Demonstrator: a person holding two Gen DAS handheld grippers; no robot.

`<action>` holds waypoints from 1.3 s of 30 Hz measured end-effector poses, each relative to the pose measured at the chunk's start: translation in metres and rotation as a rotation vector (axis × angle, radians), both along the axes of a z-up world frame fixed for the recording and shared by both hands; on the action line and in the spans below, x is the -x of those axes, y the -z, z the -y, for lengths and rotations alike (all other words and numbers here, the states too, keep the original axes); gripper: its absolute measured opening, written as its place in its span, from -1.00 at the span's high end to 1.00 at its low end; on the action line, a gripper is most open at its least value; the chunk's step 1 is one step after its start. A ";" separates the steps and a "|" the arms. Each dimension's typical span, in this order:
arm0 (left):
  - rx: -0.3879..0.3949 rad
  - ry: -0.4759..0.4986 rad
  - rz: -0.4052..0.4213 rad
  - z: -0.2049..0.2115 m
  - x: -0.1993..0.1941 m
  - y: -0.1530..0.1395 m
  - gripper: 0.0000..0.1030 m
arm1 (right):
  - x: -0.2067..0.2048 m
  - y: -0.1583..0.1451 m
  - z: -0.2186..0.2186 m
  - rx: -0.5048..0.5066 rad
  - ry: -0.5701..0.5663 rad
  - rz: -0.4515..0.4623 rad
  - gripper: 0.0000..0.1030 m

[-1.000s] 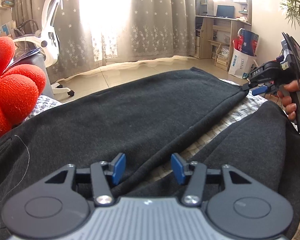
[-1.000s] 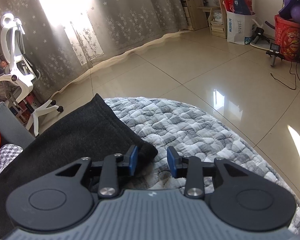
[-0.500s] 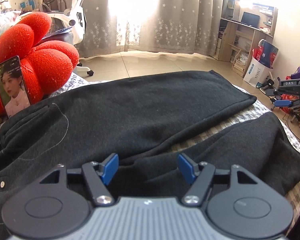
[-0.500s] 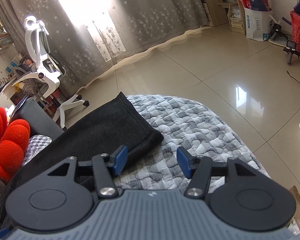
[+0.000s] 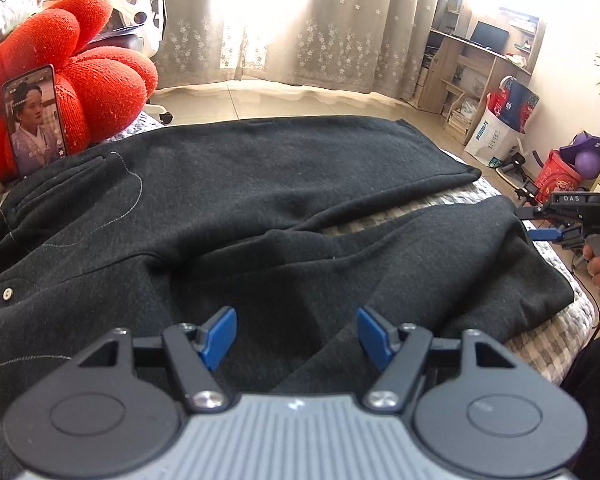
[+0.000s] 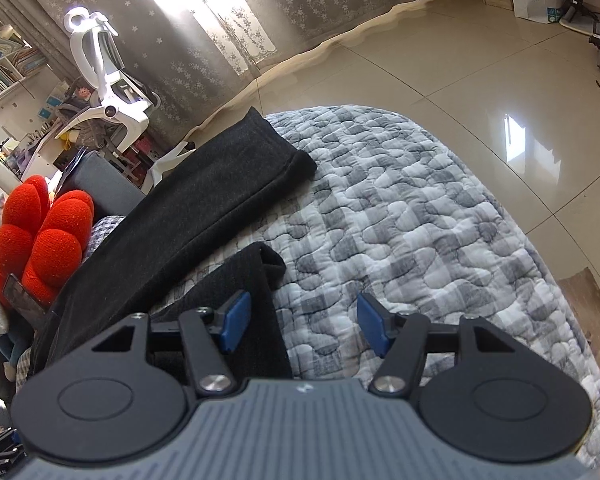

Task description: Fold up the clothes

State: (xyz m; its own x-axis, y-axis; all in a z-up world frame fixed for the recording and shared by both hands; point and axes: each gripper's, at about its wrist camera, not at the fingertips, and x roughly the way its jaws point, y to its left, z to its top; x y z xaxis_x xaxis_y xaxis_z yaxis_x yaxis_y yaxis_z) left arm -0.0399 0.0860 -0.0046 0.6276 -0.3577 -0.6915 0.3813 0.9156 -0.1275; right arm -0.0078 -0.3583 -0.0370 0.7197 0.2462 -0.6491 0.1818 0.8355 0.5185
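A grey checked quilted bed cover carries dark charcoal trousers, legs spread apart toward the bed's end. Beside the trousers' waist sits a red cushion, a phone leaning against it.

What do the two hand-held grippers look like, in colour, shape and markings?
Both the left gripper and the right gripper have a ribbed grey body, two round black discs, black linkage arms with silver pivot screws, and blue pads. Seen from the left wrist camera, the right gripper carries white "DAS" lettering.

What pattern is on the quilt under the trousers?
A grey and white check on the quilt, clearest in the right wrist view.
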 end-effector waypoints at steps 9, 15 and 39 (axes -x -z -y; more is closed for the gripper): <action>-0.061 0.072 0.053 0.000 0.030 -0.011 -0.38 | 0.039 -0.009 0.003 0.014 -0.172 -0.008 -0.22; -0.116 -0.008 0.064 -0.028 0.050 -0.009 -0.49 | 0.060 -0.015 -0.005 0.100 -0.347 -0.014 -0.22; 0.044 -0.531 0.033 -0.117 0.113 0.006 -0.51 | 0.099 -0.004 -0.032 0.219 -0.578 0.018 -0.23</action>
State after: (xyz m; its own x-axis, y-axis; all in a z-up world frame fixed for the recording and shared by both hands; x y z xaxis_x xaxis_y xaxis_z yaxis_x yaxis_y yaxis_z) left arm -0.1532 0.2027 -0.0104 0.7515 -0.0129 -0.6596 -0.1291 0.9776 -0.1662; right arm -0.1064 -0.3259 -0.0334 0.5209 0.4620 -0.7178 -0.3390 0.8837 0.3227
